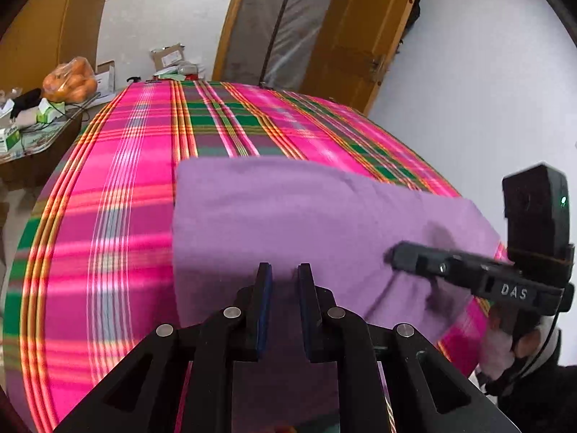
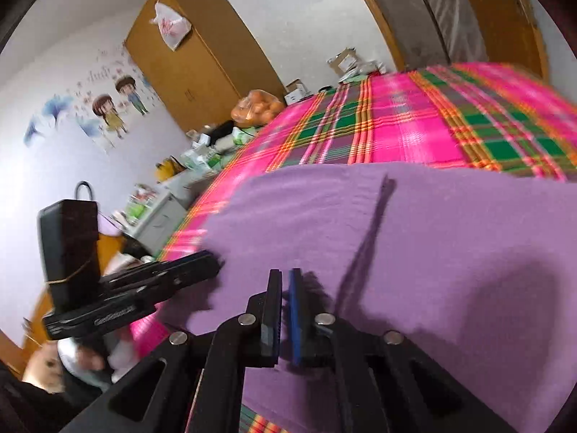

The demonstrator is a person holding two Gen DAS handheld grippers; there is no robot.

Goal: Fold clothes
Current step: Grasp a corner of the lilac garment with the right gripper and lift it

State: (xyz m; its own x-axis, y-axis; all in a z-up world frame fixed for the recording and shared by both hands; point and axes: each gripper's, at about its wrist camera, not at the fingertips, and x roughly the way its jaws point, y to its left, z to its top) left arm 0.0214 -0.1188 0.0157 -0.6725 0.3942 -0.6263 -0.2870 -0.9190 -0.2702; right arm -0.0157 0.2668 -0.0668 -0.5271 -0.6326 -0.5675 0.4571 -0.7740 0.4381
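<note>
Purple garment (image 1: 288, 216): one item, lying on the bed (image 1: 108, 198), spread over the plaid cover, its far edge and left edge straight and flat in the left wrist view. A crease or layer edge (image 2: 375, 223) runs across it in the right wrist view, so it appears at least partly doubled over; how many layers, I cannot tell.

Left gripper (image 1: 284, 274): jaws released, a clear gap between the pads, poised over the near edge of the garment. No cloth shows between them.

Right gripper (image 2: 285, 281): jaws drawn nearly together, only a thin slit between the pads. Whether a fold of cloth is pinched there cannot be told from either view. In the left wrist view its tip sits down on the garment's right part, with a dark wrinkle beside it.

Surroundings: wardrobe (image 2: 187, 61), side table with clutter and a bag of oranges (image 1: 70, 79) left of the bed, well apart from the garment.

Risks, judged from the above:
- Soft, limp fabric; jaws closing on it could take only the top layer, and the fold would pull open.
- Jaws biting deep could catch the plaid cover too and drag it.
- One gripper leading the other would skew the straight edges.
- The wrinkle near the right tip may get pressed in.
</note>
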